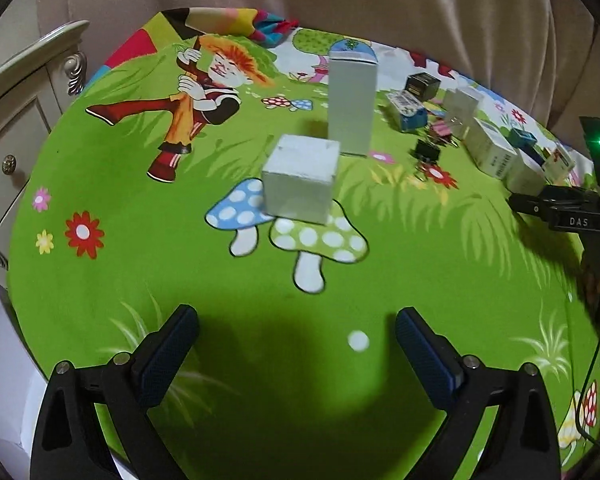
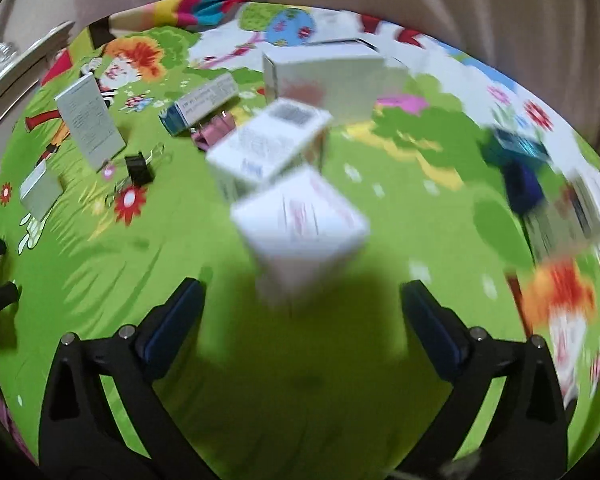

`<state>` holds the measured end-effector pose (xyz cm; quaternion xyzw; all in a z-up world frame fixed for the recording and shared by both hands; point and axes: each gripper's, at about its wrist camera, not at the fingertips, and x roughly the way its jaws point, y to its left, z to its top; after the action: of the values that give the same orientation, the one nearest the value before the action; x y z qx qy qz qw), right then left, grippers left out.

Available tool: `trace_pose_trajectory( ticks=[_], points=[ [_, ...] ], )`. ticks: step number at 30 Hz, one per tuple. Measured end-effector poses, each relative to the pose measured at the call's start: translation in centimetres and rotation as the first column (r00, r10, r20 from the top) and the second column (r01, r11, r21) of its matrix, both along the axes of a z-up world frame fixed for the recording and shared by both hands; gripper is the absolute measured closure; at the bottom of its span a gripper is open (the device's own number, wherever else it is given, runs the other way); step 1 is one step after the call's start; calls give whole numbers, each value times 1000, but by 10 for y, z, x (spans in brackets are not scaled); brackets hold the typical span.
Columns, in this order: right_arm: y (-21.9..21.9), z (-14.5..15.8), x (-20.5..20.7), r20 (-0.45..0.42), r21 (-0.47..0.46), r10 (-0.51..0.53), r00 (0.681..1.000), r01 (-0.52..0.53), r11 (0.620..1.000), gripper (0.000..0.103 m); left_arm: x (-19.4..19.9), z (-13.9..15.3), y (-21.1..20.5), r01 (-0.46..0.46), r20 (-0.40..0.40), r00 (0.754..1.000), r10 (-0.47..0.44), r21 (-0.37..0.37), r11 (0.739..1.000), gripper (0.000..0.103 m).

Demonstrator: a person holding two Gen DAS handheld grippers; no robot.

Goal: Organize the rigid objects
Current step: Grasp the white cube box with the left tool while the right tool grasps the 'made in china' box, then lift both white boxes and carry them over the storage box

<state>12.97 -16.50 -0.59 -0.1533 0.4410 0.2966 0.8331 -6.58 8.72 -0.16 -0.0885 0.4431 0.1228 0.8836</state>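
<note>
Our right gripper view is motion-blurred, box print unreadable; its jaws gape wide, empty, a white box just ahead. Our left gripper is likewise wide and empty, the grey cube well beyond, the tall box behind.

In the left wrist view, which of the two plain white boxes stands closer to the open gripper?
The short cube-shaped white box, standing on the mushroom print, is closer to the left gripper. The tall white box stands upright behind it.

Both wrist fisheyes look steeply down, close over the green cartoon-print cloth; both views share the tall white carton
</note>
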Motion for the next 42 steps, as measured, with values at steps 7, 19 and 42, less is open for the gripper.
trace_pose_trajectory(
  ticks=[7,19,42],
  points=[
    [-1,6,-35,53,5,35,998,-35,999,45,34,-1,8,-24,-39,999,24,-1,1000,0],
    [-32,9,-100,57,14,-96,994,95,995,45,61,10,-10,81,17,997,-80,-39,996,62],
    [-41,26,-125,128,95,-185,974,174,980,45,15,27,-94,199,103,974,-199,10,980,62]
  ],
)
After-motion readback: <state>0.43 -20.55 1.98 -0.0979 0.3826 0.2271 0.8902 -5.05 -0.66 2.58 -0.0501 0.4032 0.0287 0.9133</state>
